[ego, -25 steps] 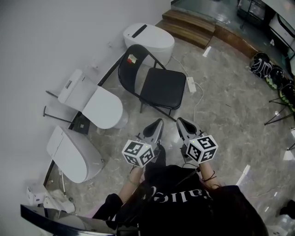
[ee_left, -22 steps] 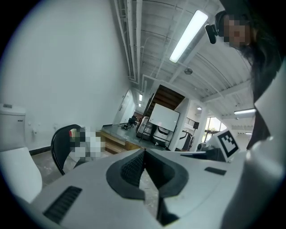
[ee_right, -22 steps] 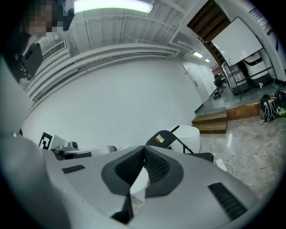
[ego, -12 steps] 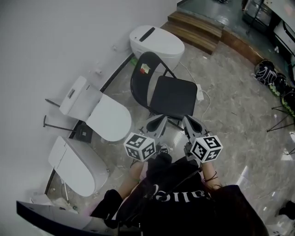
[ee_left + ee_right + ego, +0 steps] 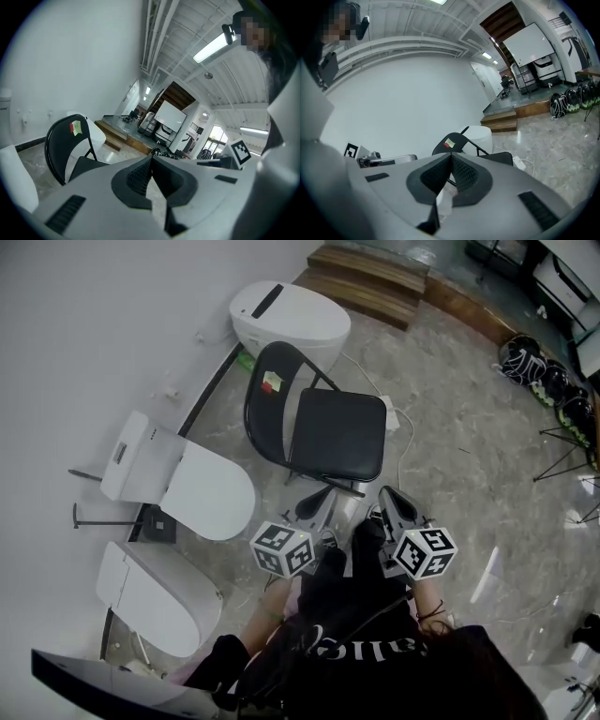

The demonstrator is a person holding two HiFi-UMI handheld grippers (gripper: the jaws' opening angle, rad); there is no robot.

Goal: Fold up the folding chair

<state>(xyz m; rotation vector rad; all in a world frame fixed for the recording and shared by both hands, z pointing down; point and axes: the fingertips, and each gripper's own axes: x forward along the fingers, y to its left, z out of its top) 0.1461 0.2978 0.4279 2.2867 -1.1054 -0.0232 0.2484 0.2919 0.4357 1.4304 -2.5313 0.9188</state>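
A black folding chair [image 5: 323,427] stands unfolded on the marble floor, its backrest toward the wall, with a small coloured sticker on the backrest [image 5: 271,382]. The chair also shows at the left in the left gripper view [image 5: 70,145] and behind the jaws in the right gripper view [image 5: 461,143]. My left gripper [image 5: 325,495] is shut and empty, just in front of the seat's near edge. My right gripper [image 5: 386,494] is shut and empty too, near the seat's front right corner. Neither touches the chair.
White toilets lie and stand along the wall: one behind the chair [image 5: 286,315], two at the left [image 5: 187,479] [image 5: 155,592]. A white power strip and cable [image 5: 392,413] lie right of the chair. Wooden steps [image 5: 370,273] and black bags [image 5: 530,367] are farther off.
Both grippers have moved forward toward the chair, and their tips now sit close to the seat's front edge. They stay shut throughout.
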